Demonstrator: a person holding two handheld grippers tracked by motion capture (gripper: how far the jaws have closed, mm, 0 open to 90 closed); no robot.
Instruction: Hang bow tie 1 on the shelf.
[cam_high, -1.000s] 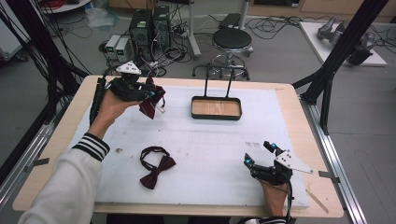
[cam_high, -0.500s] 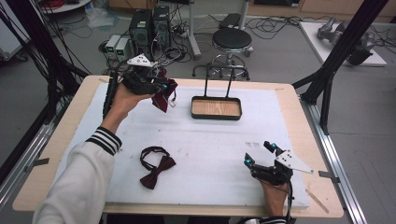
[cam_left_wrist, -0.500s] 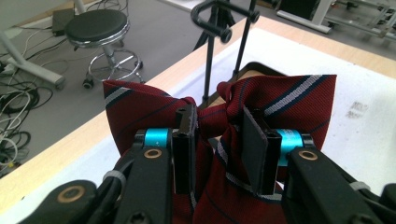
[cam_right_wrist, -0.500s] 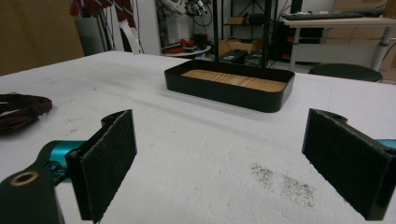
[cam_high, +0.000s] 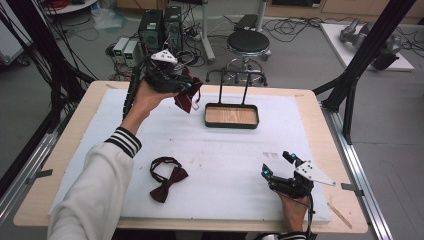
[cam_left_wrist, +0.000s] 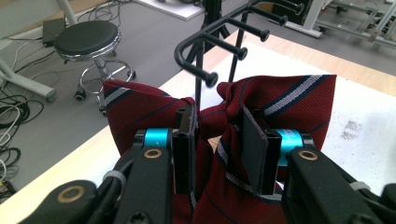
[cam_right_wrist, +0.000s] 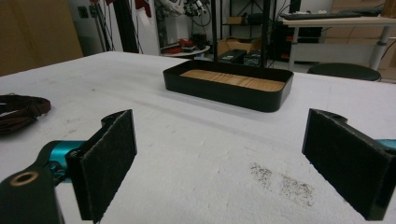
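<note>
A dark red striped bow tie (cam_high: 186, 98) hangs in the air over the table's far left, and my left gripper (cam_high: 191, 89) is shut on its middle. In the left gripper view the two pads pinch the bow tie (cam_left_wrist: 289, 100) at its knot, left gripper (cam_left_wrist: 219, 126), with the black pegged rack (cam_left_wrist: 205, 46) just beyond. A second dark red bow tie (cam_high: 167, 179) lies flat on the white mat at the front left. My right gripper (cam_high: 276, 164) rests at the front right, open and holding nothing, right gripper (cam_right_wrist: 219, 144).
A black tray (cam_high: 231, 124) with a wooden floor stands at the back centre, its rack (cam_high: 235, 75) rising behind it. The tray (cam_right_wrist: 224, 91) lies ahead of the right gripper. A stool (cam_high: 248, 42) and computer cases (cam_high: 160, 30) stand beyond the table.
My left hand has carried the striped bow tie up and to the right, closer to the rack. The right gripper and the bow tie on the mat have stayed still.
</note>
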